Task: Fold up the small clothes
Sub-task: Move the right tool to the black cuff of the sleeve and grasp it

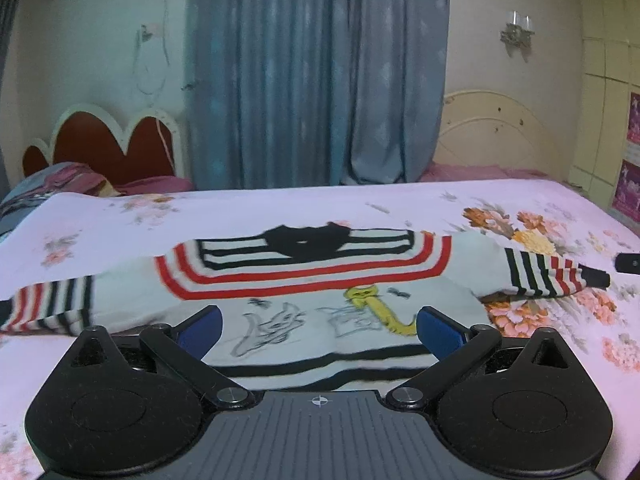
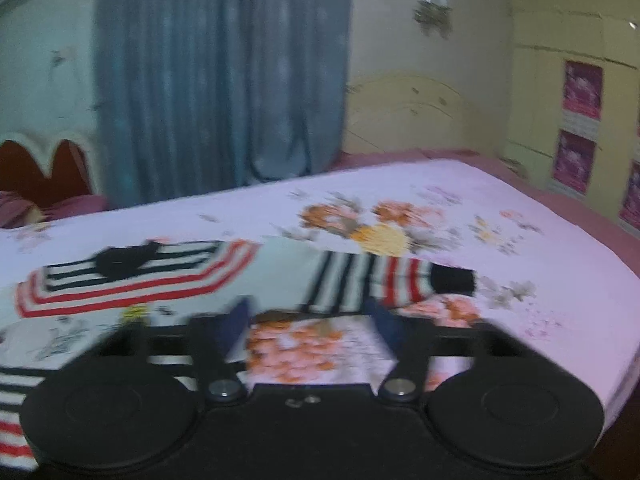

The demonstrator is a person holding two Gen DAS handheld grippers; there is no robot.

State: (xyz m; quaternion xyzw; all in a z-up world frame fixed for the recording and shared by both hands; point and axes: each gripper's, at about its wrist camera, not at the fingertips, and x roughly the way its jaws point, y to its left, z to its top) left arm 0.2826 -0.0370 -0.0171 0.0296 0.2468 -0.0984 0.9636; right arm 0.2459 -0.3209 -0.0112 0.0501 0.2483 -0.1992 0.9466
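Here | sweater (image 1: 320, 288) flat on bed (image 1: 280, 208) | left gripper (image 1: 318, 330) jaws wide, empty | right gripper (image 2: 310, 320) jaws apart, empty

My left gripper (image 1: 319, 330) points forward and a little downward. Its two blue fingers (image 1: 202, 326) stand wide apart, and nothing is between them. The black linkage arms are spread out to both sides of the body. My right gripper (image 2: 314, 322) also points forward and slightly down, and its picture is blurred. Its blue fingers (image 2: 384, 322) are closer together than those of the left one, but a clear gap is there and they press on nothing. I see no hand or sleeve in either view.
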